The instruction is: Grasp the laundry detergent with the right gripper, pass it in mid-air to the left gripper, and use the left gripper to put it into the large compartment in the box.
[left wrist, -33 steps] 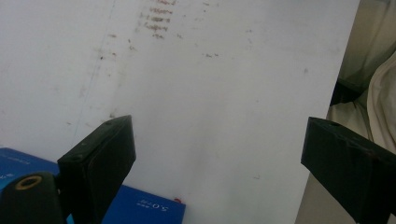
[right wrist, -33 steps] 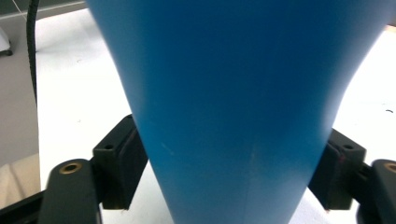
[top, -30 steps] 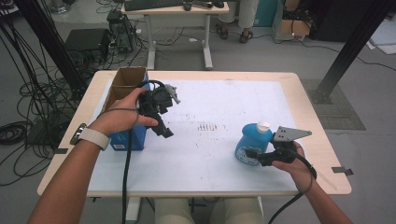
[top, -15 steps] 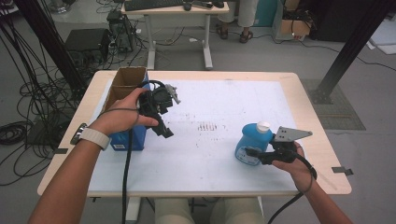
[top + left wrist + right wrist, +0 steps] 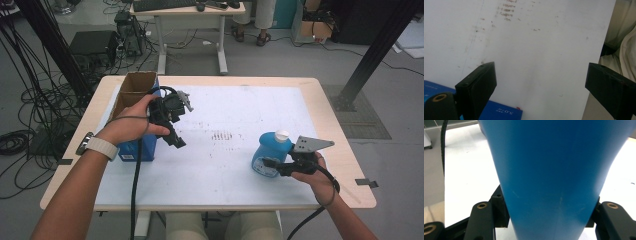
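Change: my right gripper (image 5: 270, 164) fingers just squeezed in, now pinching the blue bottle (image 5: 268, 152).
Meaning: grip looks set, I'd lift next.
Left gripper (image 5: 176, 139): fingers spread, nothing held.

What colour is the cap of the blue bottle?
White; the cap of the bottle shows best in the high view.

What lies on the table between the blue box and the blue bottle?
Nothing stands there. In the high view, the stretch between the blue box and the blue bottle is bare white mat with small dark marks.
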`<action>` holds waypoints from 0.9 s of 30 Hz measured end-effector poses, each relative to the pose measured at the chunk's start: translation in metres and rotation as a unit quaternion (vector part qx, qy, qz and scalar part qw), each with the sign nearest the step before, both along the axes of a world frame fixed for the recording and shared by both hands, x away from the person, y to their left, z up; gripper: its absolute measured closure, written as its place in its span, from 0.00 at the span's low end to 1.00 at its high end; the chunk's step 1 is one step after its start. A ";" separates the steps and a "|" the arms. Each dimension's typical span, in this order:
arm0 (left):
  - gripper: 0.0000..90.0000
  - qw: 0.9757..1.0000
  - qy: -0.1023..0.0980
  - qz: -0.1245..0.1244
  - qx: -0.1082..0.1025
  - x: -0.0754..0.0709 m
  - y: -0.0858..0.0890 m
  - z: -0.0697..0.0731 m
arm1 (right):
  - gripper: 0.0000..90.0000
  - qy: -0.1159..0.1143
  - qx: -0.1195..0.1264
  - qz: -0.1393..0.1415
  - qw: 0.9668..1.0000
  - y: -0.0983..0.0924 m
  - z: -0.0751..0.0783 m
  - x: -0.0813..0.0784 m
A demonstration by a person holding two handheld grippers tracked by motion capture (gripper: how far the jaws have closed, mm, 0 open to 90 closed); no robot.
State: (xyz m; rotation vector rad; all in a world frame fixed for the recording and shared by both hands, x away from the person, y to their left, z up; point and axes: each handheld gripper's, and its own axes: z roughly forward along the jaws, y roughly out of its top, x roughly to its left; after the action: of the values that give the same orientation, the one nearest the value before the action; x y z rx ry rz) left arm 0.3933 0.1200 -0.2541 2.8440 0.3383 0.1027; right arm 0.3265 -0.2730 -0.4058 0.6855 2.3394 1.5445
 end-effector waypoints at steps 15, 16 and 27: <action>0.12 1.000 0.003 0.000 0.002 0.000 0.000 -0.002 | 0.47 -0.003 0.001 0.004 1.000 -0.001 0.000 0.001; 0.12 1.000 0.003 -0.001 0.002 0.001 -0.001 -0.002 | 0.47 0.000 0.003 0.001 1.000 0.000 0.000 0.001; 0.12 1.000 0.003 0.002 0.004 0.000 0.000 -0.002 | 0.47 -0.002 -0.011 0.008 1.000 0.000 0.001 0.002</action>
State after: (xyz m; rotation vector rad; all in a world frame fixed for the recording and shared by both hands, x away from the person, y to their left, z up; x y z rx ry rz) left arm 0.3937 0.1201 -0.2565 2.8521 0.3444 0.0955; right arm 0.3283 -0.2734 -0.4047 0.6599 2.3596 1.5235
